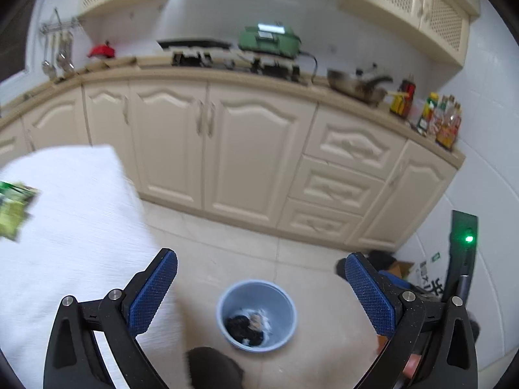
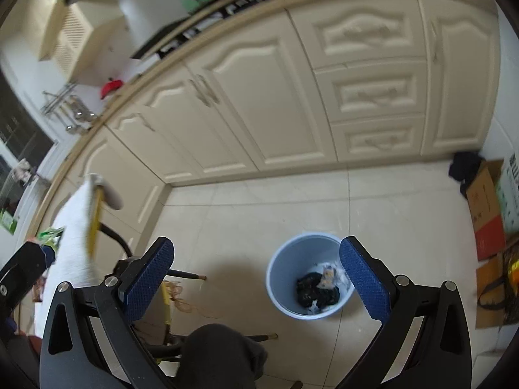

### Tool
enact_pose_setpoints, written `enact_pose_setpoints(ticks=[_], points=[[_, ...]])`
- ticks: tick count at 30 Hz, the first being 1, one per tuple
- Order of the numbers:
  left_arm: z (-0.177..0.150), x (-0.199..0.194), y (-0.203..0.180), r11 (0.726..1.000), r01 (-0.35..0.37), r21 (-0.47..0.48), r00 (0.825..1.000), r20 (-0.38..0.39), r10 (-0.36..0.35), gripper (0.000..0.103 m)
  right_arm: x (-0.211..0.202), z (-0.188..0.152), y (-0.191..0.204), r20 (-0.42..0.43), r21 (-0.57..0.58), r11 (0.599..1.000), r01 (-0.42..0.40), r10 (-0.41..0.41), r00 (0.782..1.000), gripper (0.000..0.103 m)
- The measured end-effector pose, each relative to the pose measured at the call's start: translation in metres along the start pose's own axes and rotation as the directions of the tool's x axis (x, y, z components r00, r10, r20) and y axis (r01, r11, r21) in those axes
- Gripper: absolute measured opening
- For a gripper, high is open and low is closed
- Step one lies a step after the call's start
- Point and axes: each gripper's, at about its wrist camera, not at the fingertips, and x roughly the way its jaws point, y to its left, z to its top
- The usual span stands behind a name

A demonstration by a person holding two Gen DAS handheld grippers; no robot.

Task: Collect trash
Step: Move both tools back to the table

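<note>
Blue bin (image 1: 256, 316) stands upright, mouth facing up.

Both wrist views high, facing down, sharing blue bin (image 1: 256, 314) (image 2: 309, 275) and cream cabinets (image 1: 227, 149) (image 2: 259, 103)

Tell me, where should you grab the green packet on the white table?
Grip the green packet by its free edge nearest the table middle, coming in low from the side with the left hand-held gripper. It lies flat, so only a thin edge fits between open fingers.

bin (image 1: 256, 316): pale blue | gripper pads (image 1: 152, 295): blue, cross-hatched | cabinets (image 1: 253, 149): cream | tablecloth (image 1: 65, 227): white | wrapper (image 1: 14, 209): green
</note>
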Motion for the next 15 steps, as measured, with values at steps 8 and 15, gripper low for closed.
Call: enact_pose_setpoints(ticks=[8,15], points=[[-0.036,-0.163,0.051,0.995,-0.083,-0.049,0.987,0.131,0.089,0.102,-0.052,-0.004,0.081,0.076,-0.128,0.989,-0.079,0.090,0.993,0.103],[-0.072,-0.264,0.083,0.980,-0.167,-0.112,0.958,0.218,0.188,0.102,-0.081,-0.017,0.166,0.107,-0.260,0.952,-0.164,0.197,0.975,0.103]])
